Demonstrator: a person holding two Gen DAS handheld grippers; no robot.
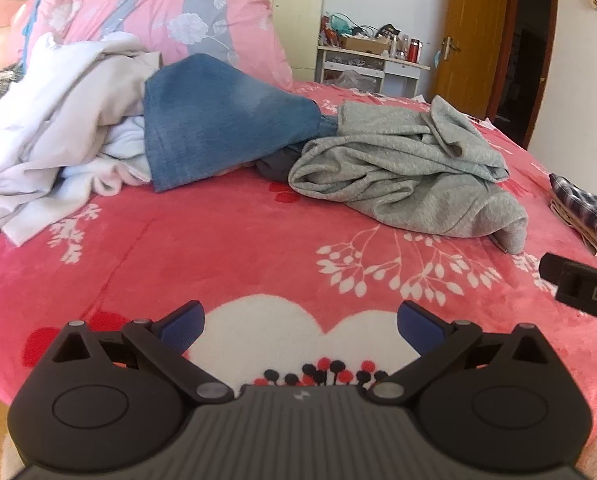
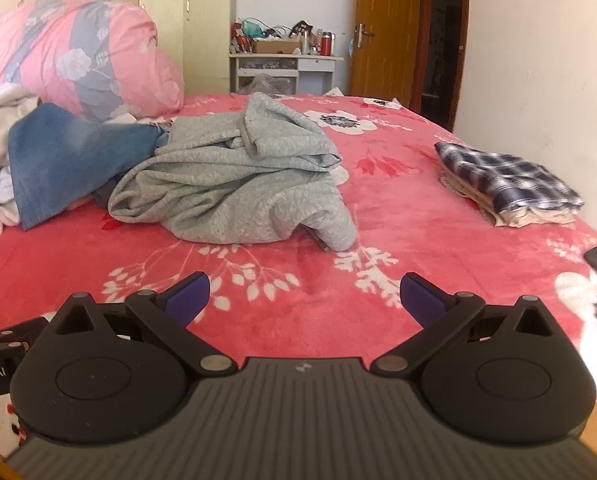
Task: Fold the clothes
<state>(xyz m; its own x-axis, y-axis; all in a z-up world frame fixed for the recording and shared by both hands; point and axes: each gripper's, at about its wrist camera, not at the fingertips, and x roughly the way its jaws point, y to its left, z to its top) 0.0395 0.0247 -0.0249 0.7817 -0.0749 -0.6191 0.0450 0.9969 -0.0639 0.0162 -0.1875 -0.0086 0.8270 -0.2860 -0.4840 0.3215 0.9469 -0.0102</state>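
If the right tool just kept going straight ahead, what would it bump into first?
Probably the crumpled gray sweatshirt. The right tool is open and holds nothing, pointing over bare red blanket toward that heap. It might brush the blanket first if it is angled downward; depth is hard to judge here.

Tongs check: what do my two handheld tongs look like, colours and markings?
Both match: left tongs and right tongs have black linkage arms, blue textured pads, silver pivot pins, round black side housings, and a ribbed grey body bearing a small white logo.
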